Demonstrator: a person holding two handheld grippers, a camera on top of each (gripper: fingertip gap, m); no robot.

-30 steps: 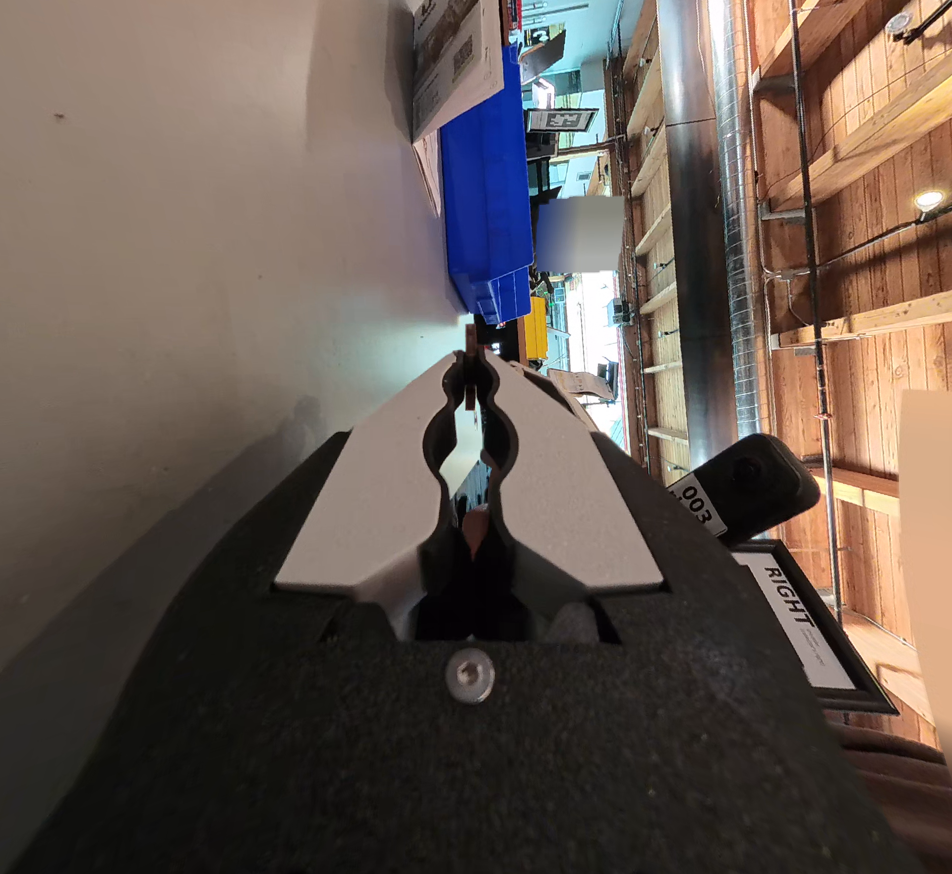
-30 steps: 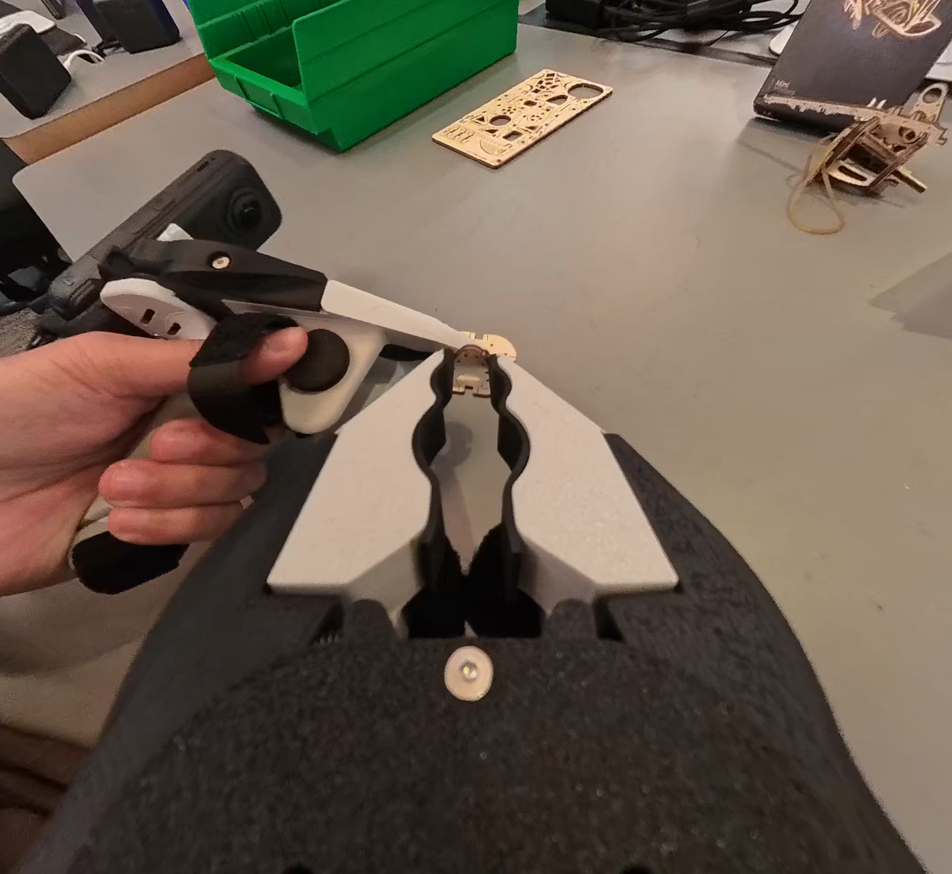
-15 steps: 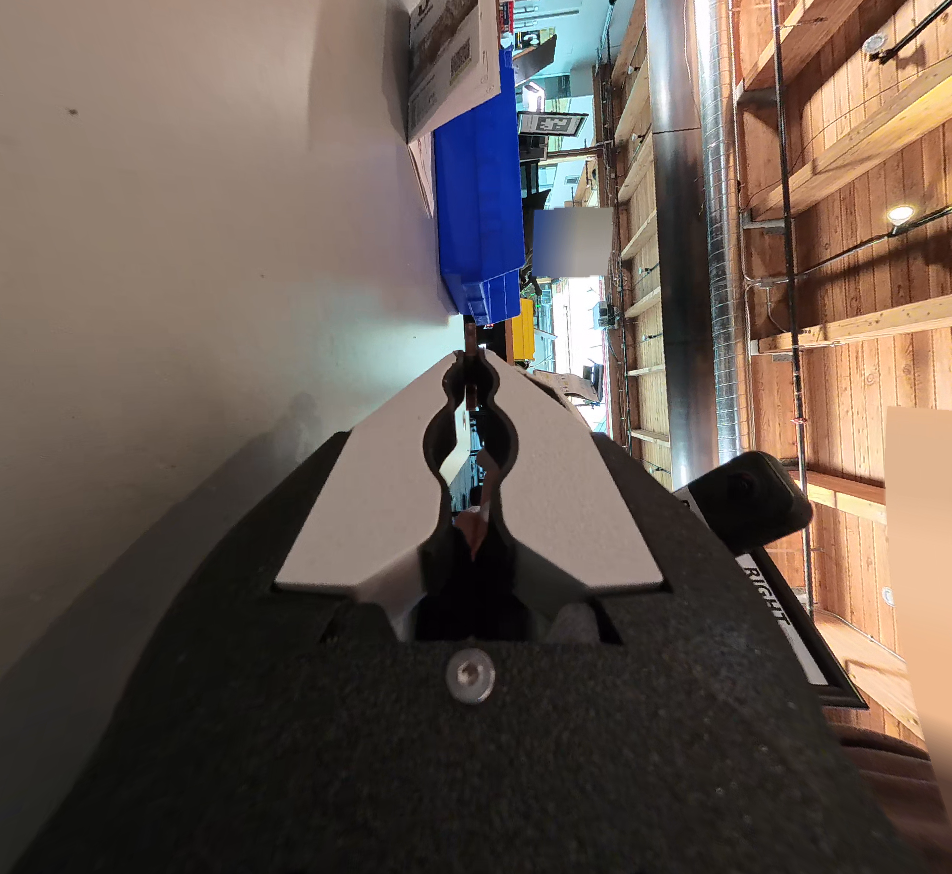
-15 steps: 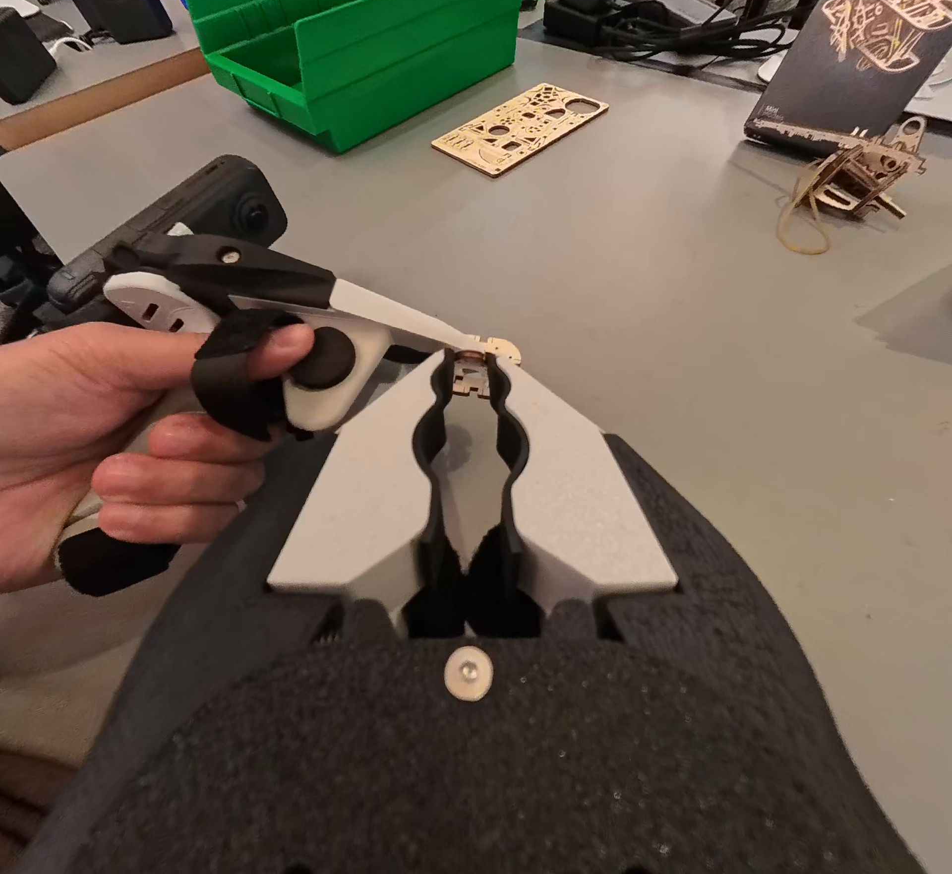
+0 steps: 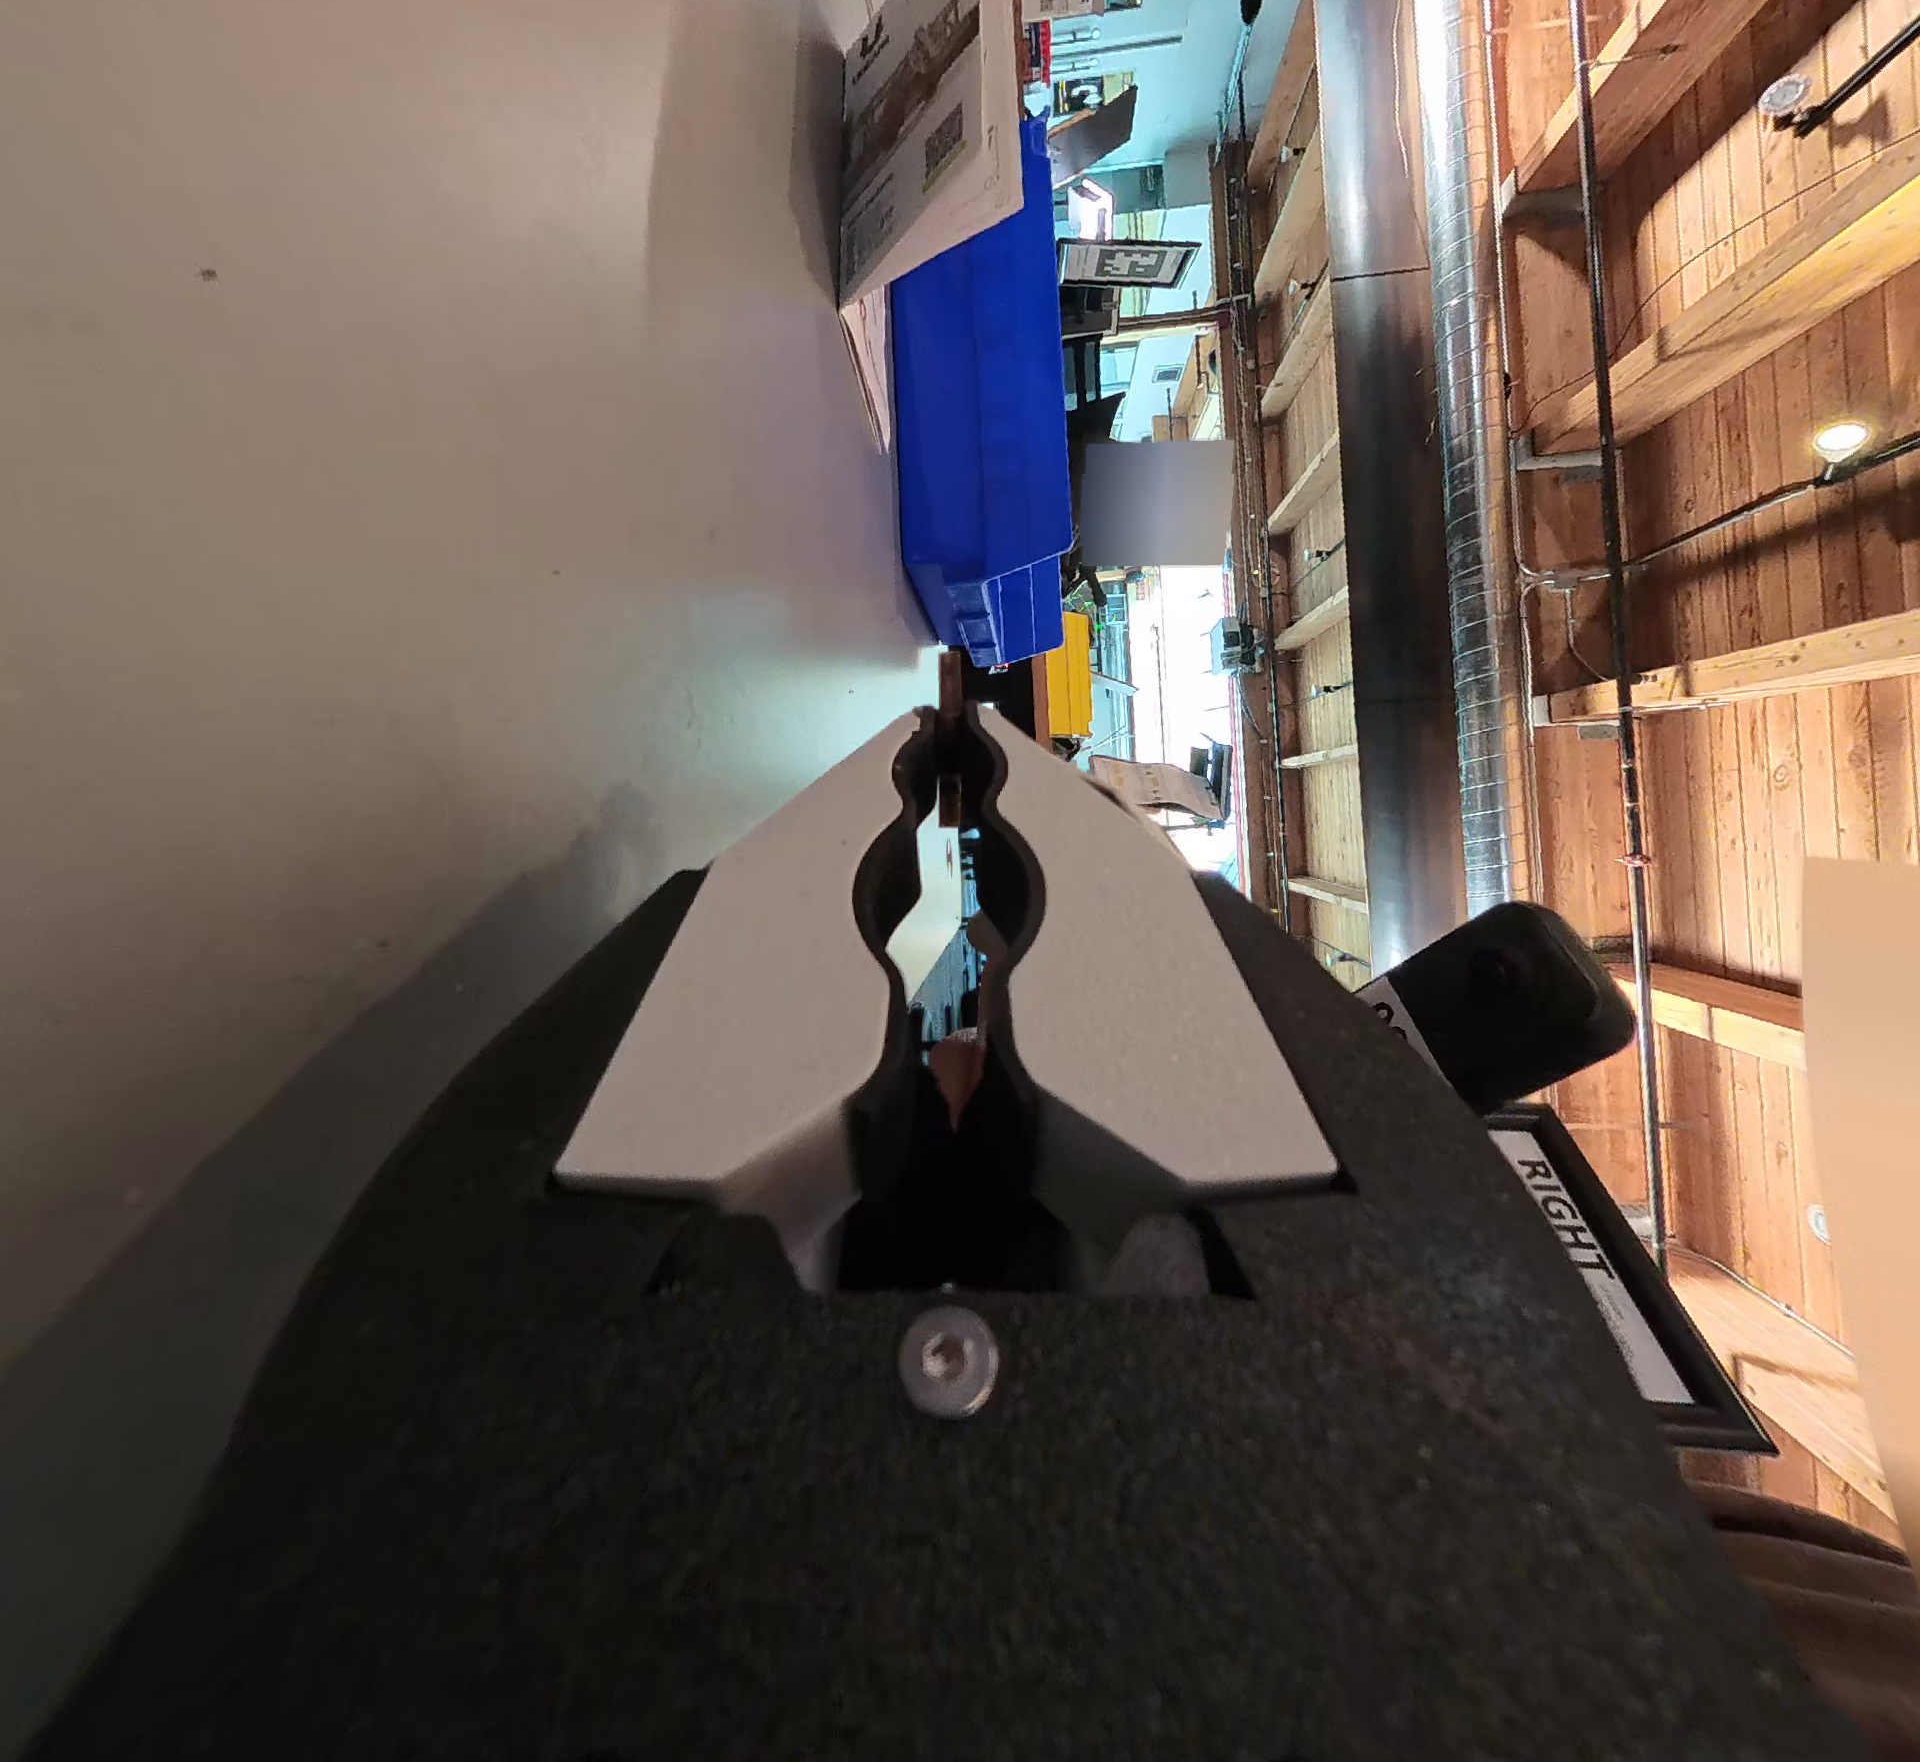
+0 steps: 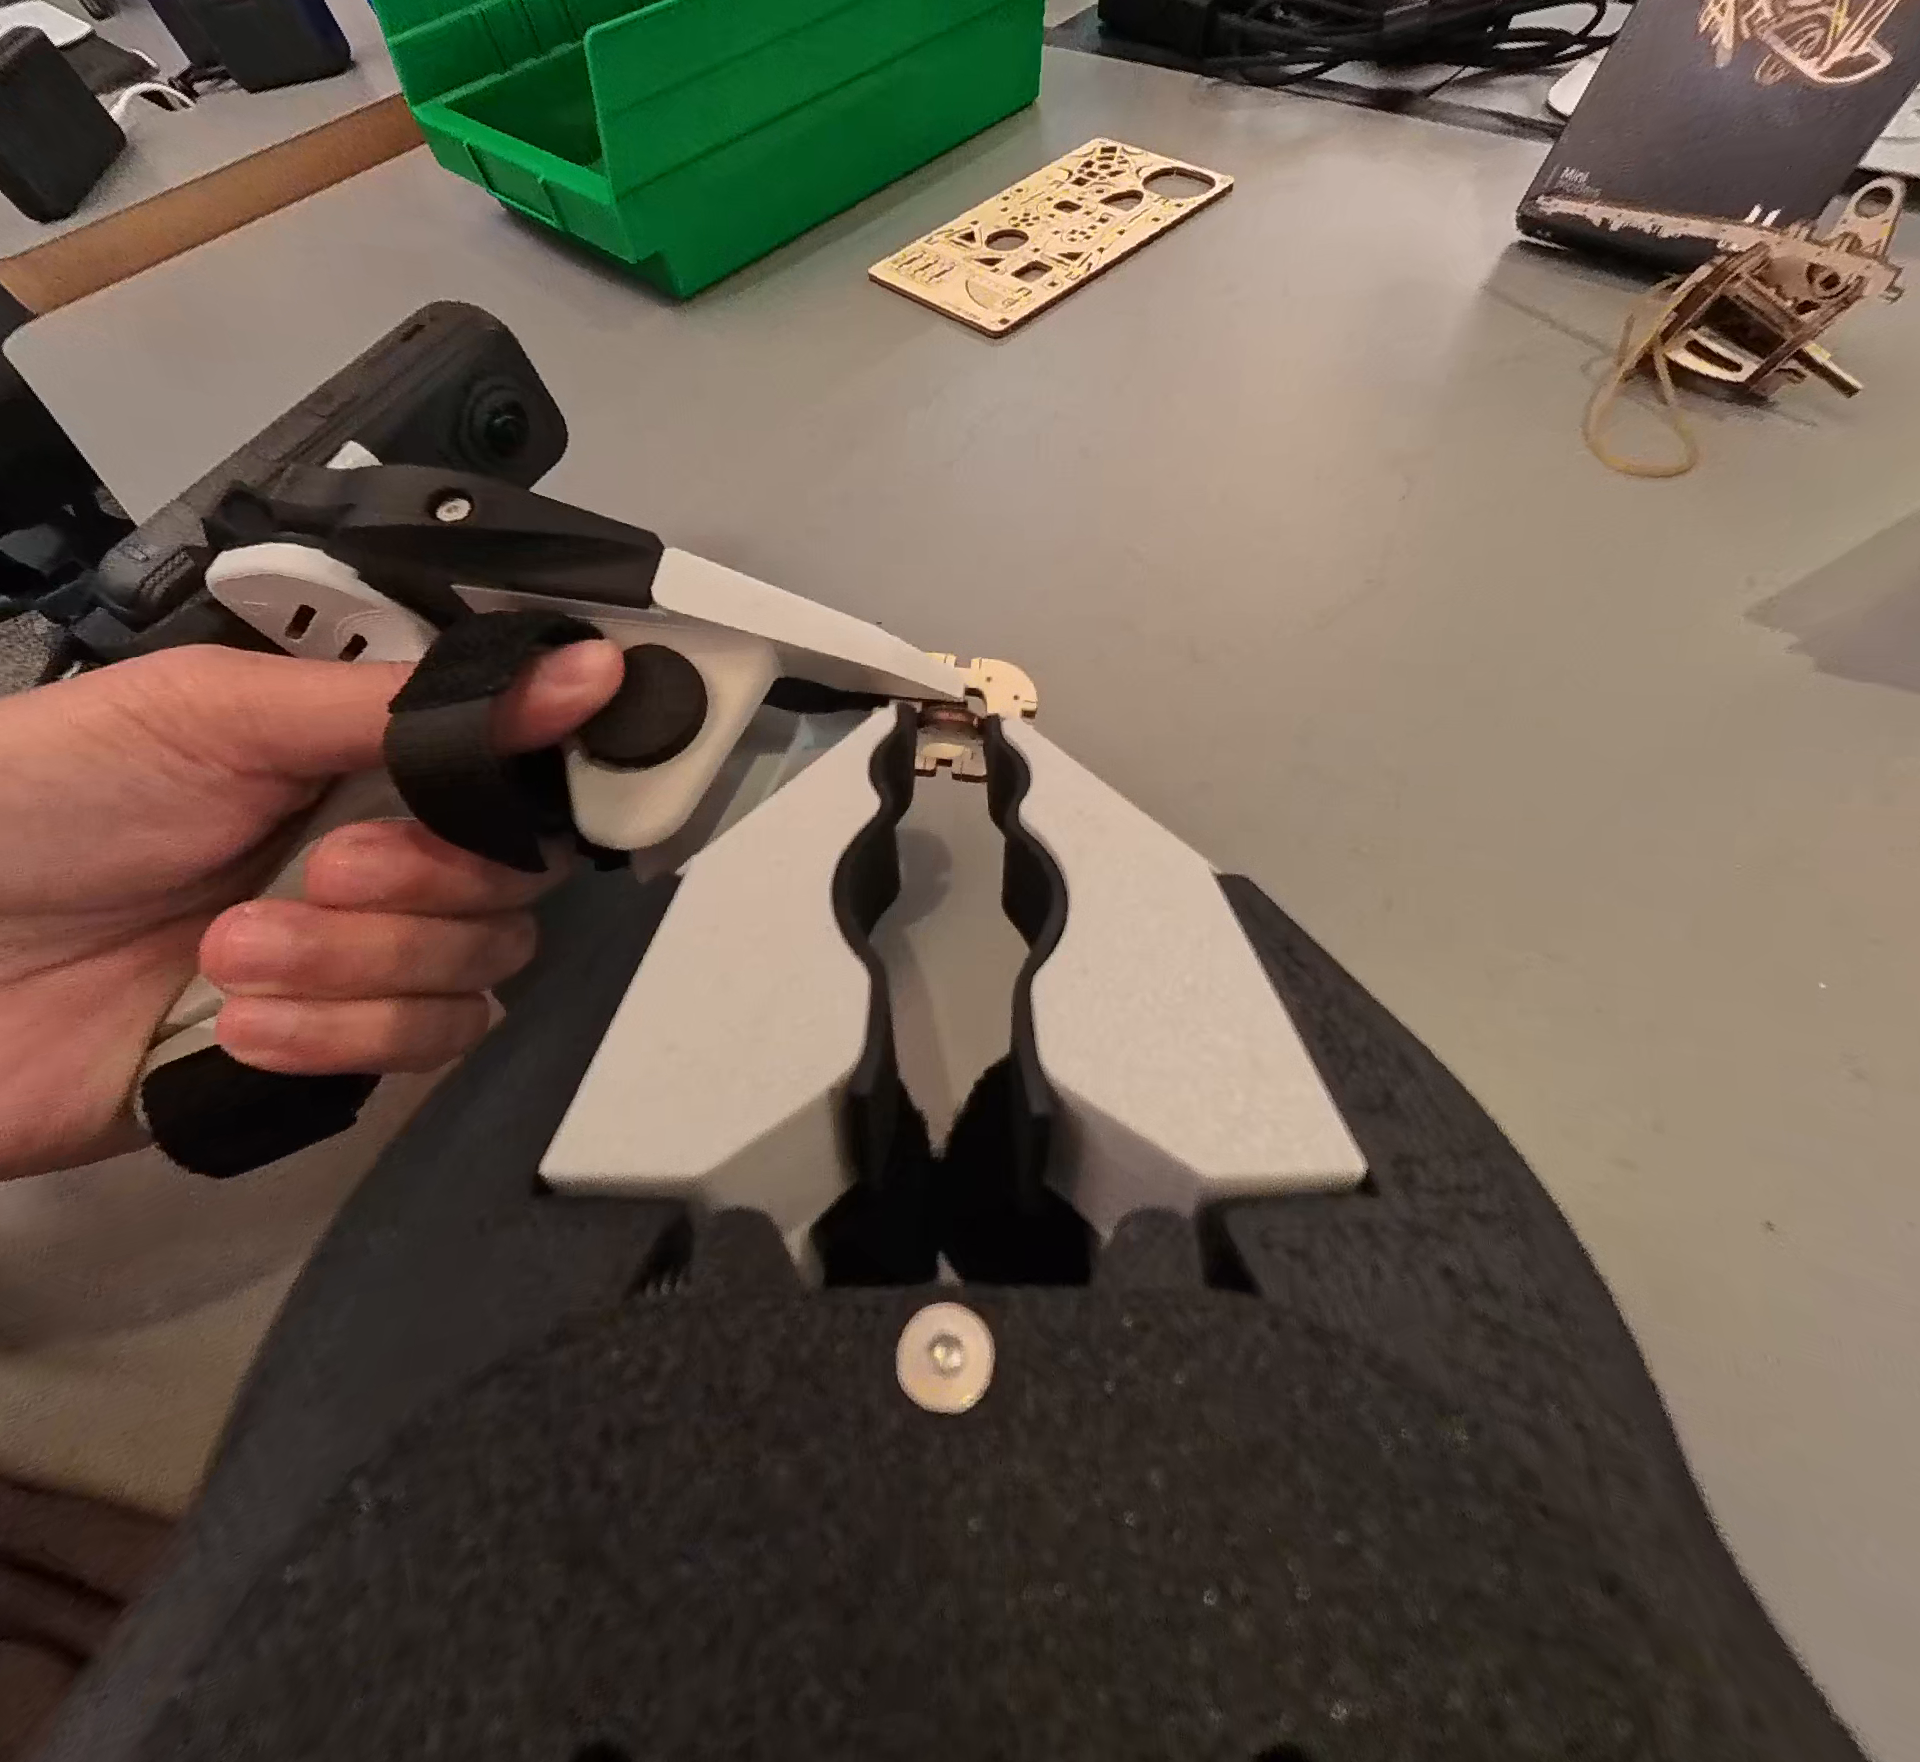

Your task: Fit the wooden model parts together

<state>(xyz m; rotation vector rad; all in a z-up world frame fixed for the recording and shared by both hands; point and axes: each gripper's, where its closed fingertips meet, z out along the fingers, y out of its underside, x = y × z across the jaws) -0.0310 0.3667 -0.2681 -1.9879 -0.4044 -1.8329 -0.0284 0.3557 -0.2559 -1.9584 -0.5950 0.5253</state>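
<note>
My right gripper (image 6: 948, 725) is shut on a small notched wooden part (image 6: 948, 754) held flat between its tips. My left gripper (image 5: 948, 720), rolled on its side, is shut on a thin wooden part (image 5: 948, 686) seen edge-on. In the right wrist view the left gripper (image 6: 925, 678) comes in from the left in a person's hand (image 6: 156, 829), and its rounded wooden part (image 6: 1000, 682) touches the top of the right gripper's part, both a little above the grey table (image 6: 1351, 632).
A green bin (image 6: 727, 50) stands at the back left, a flat wooden parts sheet (image 6: 1055, 242) beside it. A half-built wooden model (image 6: 1745, 310) with a rubber band (image 6: 1636, 434) and a dark box (image 6: 1745, 29) are at the back right. A blue bin (image 5: 982, 445) shows in the left wrist view.
The two grippers stay shut on their parts and pressed together. Both views have shifted slightly, with the right gripper's camera sitting a little more into the left wrist view.
</note>
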